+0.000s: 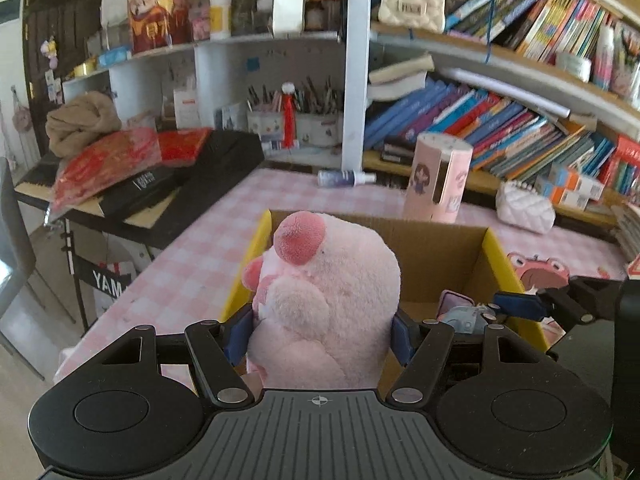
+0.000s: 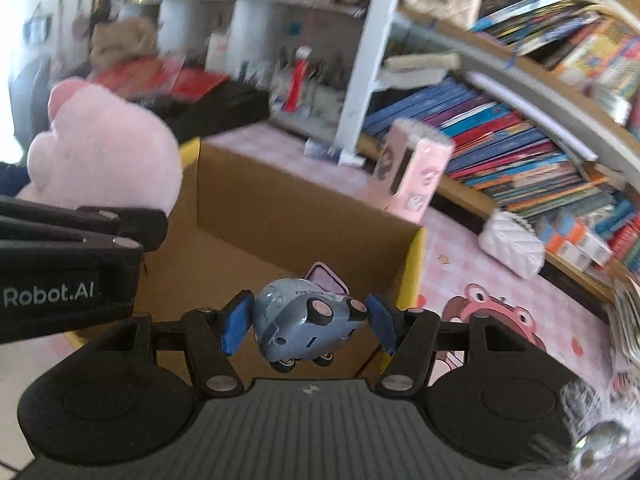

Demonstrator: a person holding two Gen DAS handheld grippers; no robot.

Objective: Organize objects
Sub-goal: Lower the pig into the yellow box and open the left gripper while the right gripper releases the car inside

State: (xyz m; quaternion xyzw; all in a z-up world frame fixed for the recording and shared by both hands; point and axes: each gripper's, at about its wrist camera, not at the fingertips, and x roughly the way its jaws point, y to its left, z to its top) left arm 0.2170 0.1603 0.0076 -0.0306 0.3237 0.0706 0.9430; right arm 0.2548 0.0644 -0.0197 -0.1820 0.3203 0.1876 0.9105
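The left tool [image 1: 320, 334] gripped a pink plush toy [image 1: 328, 300], the right tool [image 2: 306, 326] a blue toy car [image 2: 304, 320]; both hung just above the open cardboard box [image 2: 280, 216].

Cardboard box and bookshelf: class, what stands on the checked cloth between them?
In the left wrist view, a pink cylindrical container stands upright between the cardboard box and the bookshelf.

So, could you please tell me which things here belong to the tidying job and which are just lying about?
In the job:
pink plush toy, held in left tool
blue toy car, held in right tool
cardboard box

Lying about:
pink cylinder
white quilted purse
spray bottle
shelf books
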